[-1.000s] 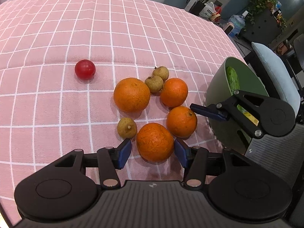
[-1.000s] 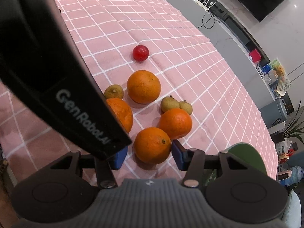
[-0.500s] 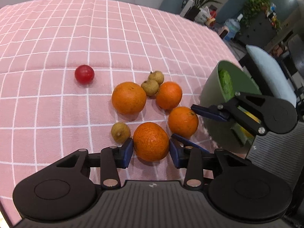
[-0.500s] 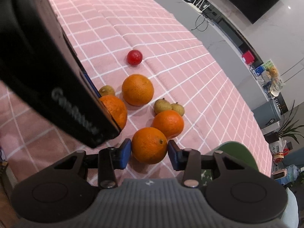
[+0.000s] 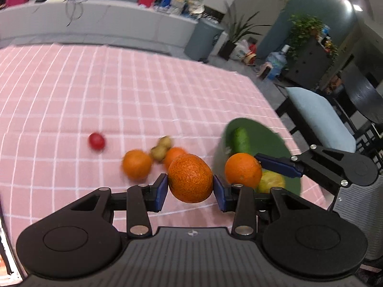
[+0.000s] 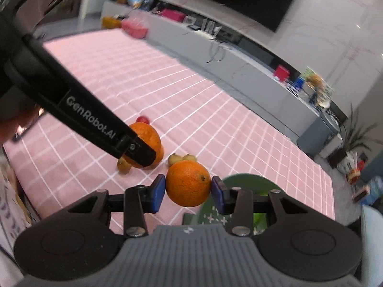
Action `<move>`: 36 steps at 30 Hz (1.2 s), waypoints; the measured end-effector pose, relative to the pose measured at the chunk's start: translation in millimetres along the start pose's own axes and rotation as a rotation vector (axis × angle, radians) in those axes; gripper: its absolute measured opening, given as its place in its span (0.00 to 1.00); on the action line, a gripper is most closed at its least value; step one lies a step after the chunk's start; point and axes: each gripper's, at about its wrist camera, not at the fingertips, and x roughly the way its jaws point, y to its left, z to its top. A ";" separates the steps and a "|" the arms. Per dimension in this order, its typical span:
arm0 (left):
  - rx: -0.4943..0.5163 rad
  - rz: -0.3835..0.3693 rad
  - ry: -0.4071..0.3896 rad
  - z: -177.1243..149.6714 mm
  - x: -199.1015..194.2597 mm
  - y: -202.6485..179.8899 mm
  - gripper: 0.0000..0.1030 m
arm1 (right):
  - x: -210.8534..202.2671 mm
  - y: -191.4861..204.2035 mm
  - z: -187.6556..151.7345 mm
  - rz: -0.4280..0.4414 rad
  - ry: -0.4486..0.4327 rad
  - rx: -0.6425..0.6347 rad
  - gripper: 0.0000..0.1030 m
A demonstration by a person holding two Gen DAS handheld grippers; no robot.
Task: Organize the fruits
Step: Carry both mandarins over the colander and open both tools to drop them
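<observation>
step: carry to green bowl (image 5: 284, 148) | left gripper (image 5: 190, 189) clamps 1 orange (image 5: 190, 178) | right gripper (image 6: 188, 190) clamps 1 orange (image 6: 188, 187) | advice: keep both level, release low inside the bowl, 1 at a time

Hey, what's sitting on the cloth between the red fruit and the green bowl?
In the left wrist view, two oranges and two small brown fruits lie between the red fruit and the green bowl.

I saw a pink cloth (image 5: 71, 91) with a white grid over the worktop, orange fruits (image 5: 190, 178) (image 6: 188, 184), a red fruit (image 5: 96, 141), tan-brown small fruits (image 5: 161, 148), a dark green bowl (image 5: 280, 148) and blue pads (image 5: 160, 192) on black grippers.
</observation>
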 end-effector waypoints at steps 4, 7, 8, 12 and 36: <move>0.050 -0.027 -0.011 7.8 0.0 -27.1 0.45 | -19.8 -18.1 -7.8 -0.026 -0.018 0.123 0.37; 0.094 -0.040 0.005 12.5 8.8 -46.7 0.45 | -28.4 -31.3 -16.9 -0.044 -0.011 0.198 0.37; 0.112 -0.039 0.013 12.2 13.1 -52.0 0.45 | -30.2 -34.6 -20.1 -0.050 -0.006 0.218 0.37; 0.195 -0.040 0.062 14.7 33.0 -76.3 0.45 | -30.9 -49.9 -37.1 -0.071 0.036 0.281 0.37; 0.420 0.032 0.294 3.3 126.7 -116.7 0.45 | 9.5 -88.5 -78.9 -0.025 0.234 0.415 0.38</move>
